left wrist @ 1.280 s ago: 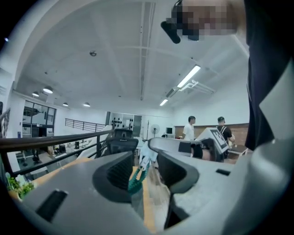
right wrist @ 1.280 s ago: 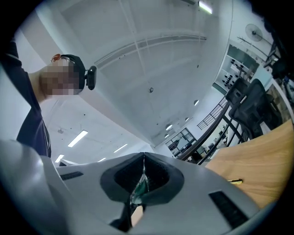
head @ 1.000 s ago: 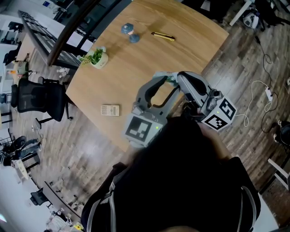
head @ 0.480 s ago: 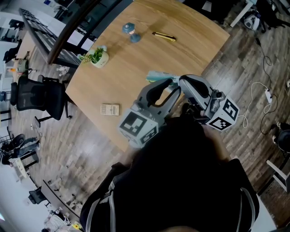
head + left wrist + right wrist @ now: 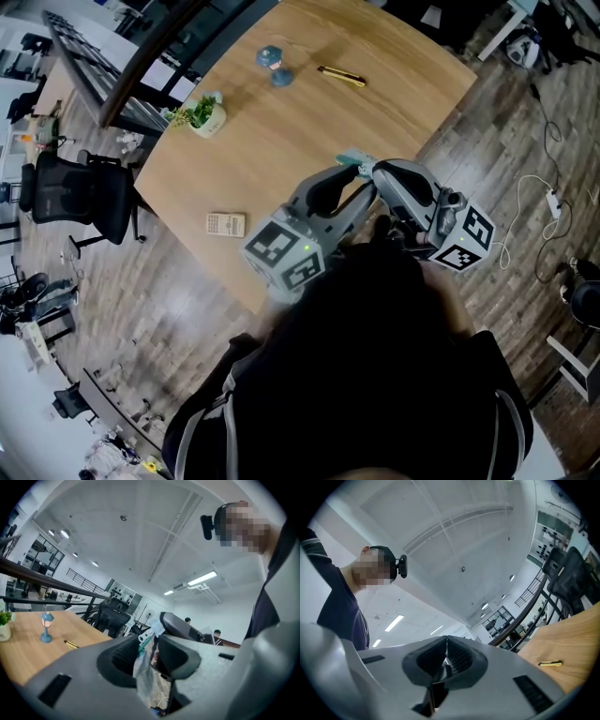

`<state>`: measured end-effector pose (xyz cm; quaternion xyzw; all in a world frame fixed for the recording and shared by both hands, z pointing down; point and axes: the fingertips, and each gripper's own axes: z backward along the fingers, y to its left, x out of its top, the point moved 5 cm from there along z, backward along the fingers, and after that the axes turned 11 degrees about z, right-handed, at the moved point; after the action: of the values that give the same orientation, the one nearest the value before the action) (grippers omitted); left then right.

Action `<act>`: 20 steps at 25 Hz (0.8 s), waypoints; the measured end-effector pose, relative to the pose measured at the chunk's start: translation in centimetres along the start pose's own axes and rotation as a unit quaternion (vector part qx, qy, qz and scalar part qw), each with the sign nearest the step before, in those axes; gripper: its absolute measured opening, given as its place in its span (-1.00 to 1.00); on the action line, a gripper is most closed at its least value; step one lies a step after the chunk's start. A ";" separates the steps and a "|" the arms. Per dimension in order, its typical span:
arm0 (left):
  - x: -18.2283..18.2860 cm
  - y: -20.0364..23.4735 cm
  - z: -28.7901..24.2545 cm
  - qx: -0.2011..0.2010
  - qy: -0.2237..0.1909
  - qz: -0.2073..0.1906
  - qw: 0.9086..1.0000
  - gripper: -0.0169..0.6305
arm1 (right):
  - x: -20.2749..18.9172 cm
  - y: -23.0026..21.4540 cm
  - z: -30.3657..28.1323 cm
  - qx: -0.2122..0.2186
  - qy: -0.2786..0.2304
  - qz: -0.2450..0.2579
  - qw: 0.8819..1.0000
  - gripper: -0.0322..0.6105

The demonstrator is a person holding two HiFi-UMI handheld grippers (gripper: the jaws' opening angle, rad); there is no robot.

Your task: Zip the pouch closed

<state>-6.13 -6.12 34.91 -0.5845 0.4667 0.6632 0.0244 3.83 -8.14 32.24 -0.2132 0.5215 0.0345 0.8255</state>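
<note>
We are holding the left claw (image 5: pixel 349 172) closed on the pouch (image 5: pixel 144 670). The bunched fabric is pinched between its pads and is hanging down below them, with a pale tab showing at the pad tips. The pouch is raised clear of the tabletop (image 5: pixel 281 131), at the point where the two claw tips are meeting.

We are keeping the right claw (image 5: pixel 377 171) fully closed on a thin sliver (image 5: pixel 446 670), which we are judging to be the zip pull. It lies just beside the left claw, to its right. The pouch's long axis is not readable, because the fabric is crumpled between the tips.

We are judging that the coming move turns on this relation. The left claw is anchoring the fabric, so the right claw needs to draw away from it along the zip line.

Beyond the claws, a calculator (image 5: pixel 226 224), a potted plant (image 5: pixel 202 115), a blue figurine (image 5: pixel 272 66) and a yellow pen (image 5: pixel 342 76) are lying well apart on the wooden tabletop. An office chair (image 5: pixel 84 202) is standing to the left on the plank floor (image 5: pixel 169 309). A white cable (image 5: pixel 544 202) is trailing to the right.
</note>
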 end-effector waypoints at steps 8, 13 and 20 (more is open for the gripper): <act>0.3 0.0 0.6 -0.022 -0.009 0.017 1.000 -0.53 | 0.0 -0.1 0.3 -0.009 0.018 0.014 1.000 -0.86; 0.2 0.1 0.7 -0.021 -0.009 0.024 0.999 -0.55 | -0.5 -0.1 0.6 -0.011 0.025 0.012 1.000 -0.86; -0.4 0.3 0.6 -0.033 -0.003 0.046 0.998 -0.58 | -0.1 0.2 0.4 -0.007 0.021 0.017 1.000 -0.86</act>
<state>-6.63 -5.68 35.34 -0.5605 0.4713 0.6805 -0.0238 4.06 -7.82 32.43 -0.2104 0.5417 0.0475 0.8124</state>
